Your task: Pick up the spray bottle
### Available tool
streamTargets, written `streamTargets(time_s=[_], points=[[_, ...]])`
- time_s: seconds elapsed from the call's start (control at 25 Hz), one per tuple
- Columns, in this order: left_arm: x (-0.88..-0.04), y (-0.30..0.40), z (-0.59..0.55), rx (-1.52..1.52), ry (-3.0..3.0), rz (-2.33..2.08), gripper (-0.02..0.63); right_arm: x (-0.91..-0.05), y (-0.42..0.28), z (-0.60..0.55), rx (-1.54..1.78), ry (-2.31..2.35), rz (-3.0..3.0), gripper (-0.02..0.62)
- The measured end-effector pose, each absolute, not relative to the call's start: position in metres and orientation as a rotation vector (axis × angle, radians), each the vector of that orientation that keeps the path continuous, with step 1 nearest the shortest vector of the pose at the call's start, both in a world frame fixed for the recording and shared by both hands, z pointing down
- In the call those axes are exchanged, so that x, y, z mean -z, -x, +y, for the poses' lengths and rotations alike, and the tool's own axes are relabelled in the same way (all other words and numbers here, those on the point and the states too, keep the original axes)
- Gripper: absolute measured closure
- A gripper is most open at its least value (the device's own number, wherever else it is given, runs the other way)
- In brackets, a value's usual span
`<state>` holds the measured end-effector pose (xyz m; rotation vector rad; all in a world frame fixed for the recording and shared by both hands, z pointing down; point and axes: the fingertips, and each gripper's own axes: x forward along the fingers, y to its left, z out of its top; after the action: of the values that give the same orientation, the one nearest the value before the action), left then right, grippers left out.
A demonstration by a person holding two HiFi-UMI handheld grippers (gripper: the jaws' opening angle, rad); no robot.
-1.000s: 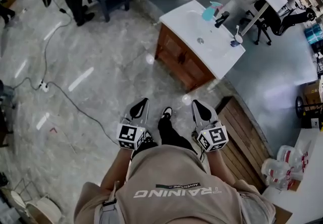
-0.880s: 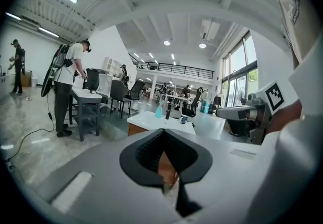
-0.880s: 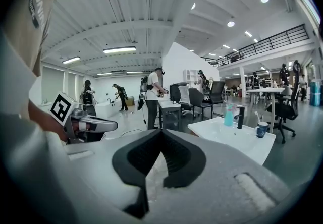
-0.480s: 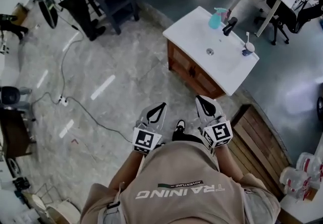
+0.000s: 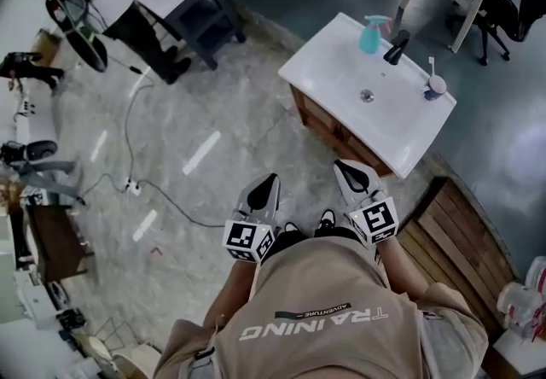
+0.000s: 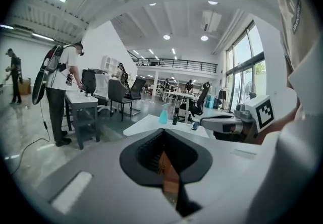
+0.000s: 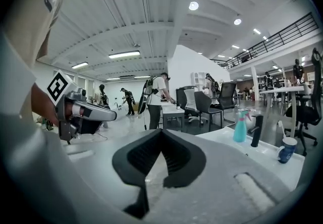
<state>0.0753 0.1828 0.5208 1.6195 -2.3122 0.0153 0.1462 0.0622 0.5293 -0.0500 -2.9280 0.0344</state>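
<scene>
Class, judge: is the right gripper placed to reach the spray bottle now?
Probably not: the right gripper, jaws shut, hangs well short of the sink counter bearing the spray bottle. Only bare floor lies between.

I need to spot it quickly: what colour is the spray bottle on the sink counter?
The spray bottle is turquoise, clearest in the right gripper view.

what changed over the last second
The person has walked closer to the white sink counter, carrying the left gripper and right gripper along; nothing was grasped or released. The teal plastic spray bottle stays by the black tap; both grippers stay shut, empty.
</scene>
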Motion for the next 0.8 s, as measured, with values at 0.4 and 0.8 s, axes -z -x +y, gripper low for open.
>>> streamTargets(time_s=[0.4, 0.8], points=[[-0.537, -0.017, 0.153, -0.011, -1.676, -2.247, 0.588, -0.545, -0.091, 0.043, -0.044, 0.003, -2.886, 0.594], [-0.52, 0.096, 0.107, 0.049, -1.868, -2.182, 0.588, -0.507, -0.004, -0.005, -0.011, -0.281, -2.904, 0.594]])
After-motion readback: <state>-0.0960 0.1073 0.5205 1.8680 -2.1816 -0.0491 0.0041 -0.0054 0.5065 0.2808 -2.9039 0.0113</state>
